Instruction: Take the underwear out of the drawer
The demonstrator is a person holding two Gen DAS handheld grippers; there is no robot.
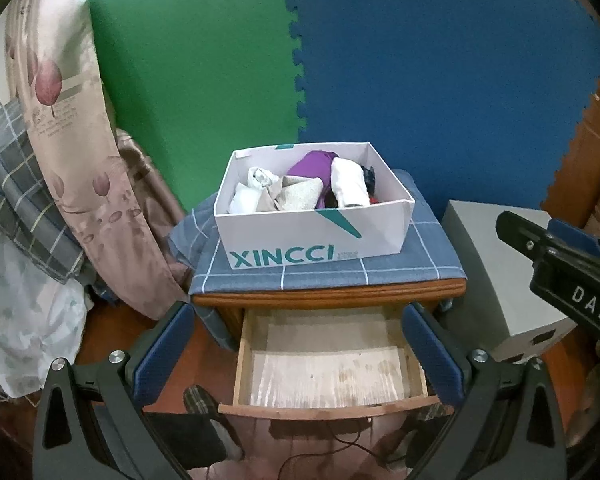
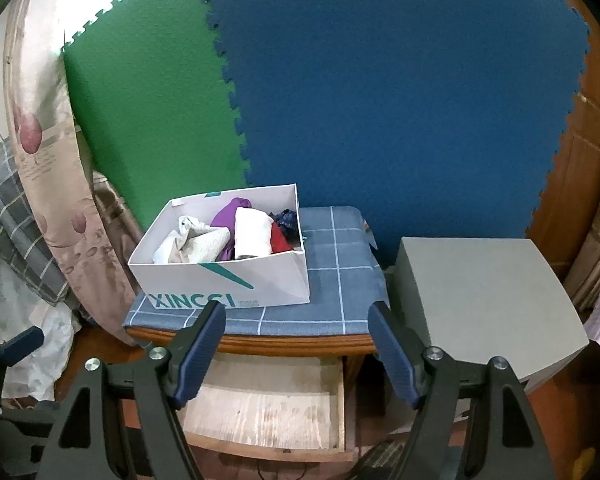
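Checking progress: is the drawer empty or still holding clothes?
Empty: the open drawer shows only bare wood; clothes sit in the white box above.

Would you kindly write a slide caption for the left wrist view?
Open left hand-held gripper over the pulled-out, bare drawer; white box of folded clothes on the nightstand.

A green foam mat (image 1: 188, 92) and a blue foam mat (image 1: 440, 80) interlock along a toothed seam on the wall. A floral curtain (image 1: 72, 152) hangs at the left, beside a grey checked pillow (image 1: 24, 200). A plain grey box (image 2: 488, 300) stands at the right on the wooden floor (image 1: 108, 332).
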